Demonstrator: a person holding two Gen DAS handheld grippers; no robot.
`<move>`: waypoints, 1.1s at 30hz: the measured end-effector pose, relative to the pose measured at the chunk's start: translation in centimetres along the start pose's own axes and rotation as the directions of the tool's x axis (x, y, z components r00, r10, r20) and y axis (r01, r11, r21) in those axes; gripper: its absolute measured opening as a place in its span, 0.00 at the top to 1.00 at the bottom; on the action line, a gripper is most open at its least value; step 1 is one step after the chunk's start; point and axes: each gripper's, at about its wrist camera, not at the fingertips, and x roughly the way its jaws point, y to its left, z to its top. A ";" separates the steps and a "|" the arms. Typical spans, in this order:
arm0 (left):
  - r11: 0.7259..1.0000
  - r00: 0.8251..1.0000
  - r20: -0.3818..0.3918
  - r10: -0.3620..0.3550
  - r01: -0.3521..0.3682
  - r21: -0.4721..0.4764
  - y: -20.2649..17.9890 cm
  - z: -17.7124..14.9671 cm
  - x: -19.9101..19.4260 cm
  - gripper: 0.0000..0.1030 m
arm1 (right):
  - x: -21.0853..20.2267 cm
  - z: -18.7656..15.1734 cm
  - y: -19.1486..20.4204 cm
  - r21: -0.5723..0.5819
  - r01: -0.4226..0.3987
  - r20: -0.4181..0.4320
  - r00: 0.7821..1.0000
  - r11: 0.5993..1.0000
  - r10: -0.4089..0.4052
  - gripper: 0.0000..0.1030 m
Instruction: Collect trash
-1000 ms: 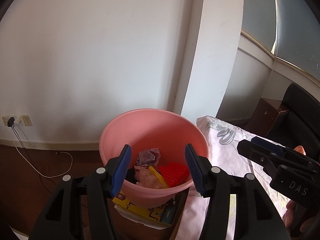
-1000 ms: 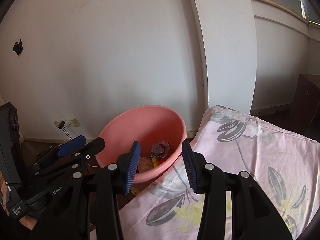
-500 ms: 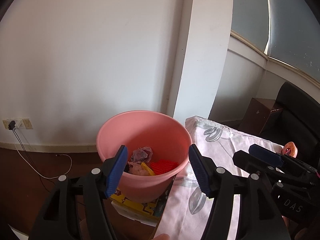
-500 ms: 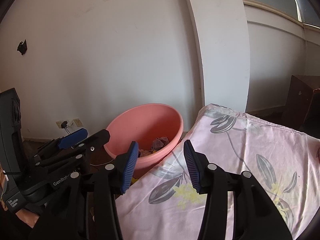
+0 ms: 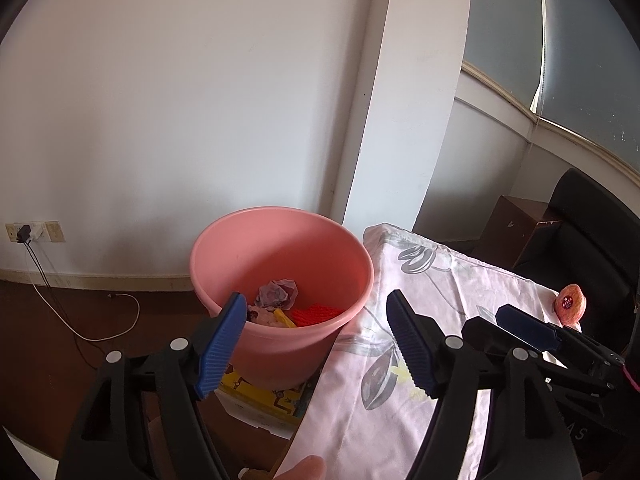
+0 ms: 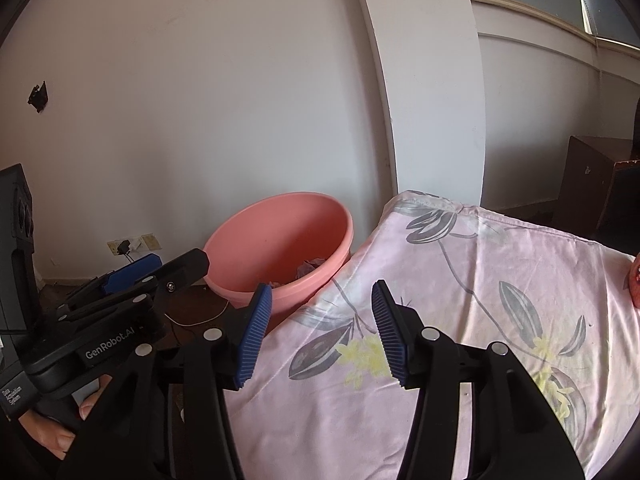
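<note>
my left jaws (image 5: 316, 344) stand wide apart with nothing between them, having just been opening. my right jaws (image 6: 320, 334) are apart too, also just opening, empty over the flowered cloth (image 6: 460, 320). ahead, beside the cloth's edge, the pink bucket (image 5: 248, 240) sits on a yellow box (image 5: 260, 396) and holds crumpled trash (image 5: 278, 294). an apple (image 5: 570, 306) rests at the cloth's far corner.
</note>
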 end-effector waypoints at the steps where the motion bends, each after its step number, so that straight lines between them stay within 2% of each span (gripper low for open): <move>1: 1.000 1.000 -0.001 0.000 0.000 -0.001 0.1 0.0 0.0 0.31 | 0.0 -0.1 0.0 -0.001 0.000 -0.002 1.000 1.000 0.000 0.43; 17: 1.000 1.000 -0.021 -0.004 0.004 -0.006 -0.3 -0.8 0.1 0.30 | -0.5 -1.1 -0.1 -0.022 0.056 -0.005 0.998 0.998 -0.056 0.42; 33: 1.000 0.999 -0.040 0.007 -0.007 -0.004 -0.4 -1.4 0.6 0.31 | -0.6 -1.5 -0.4 -0.010 0.062 -0.012 0.998 0.998 -0.062 0.42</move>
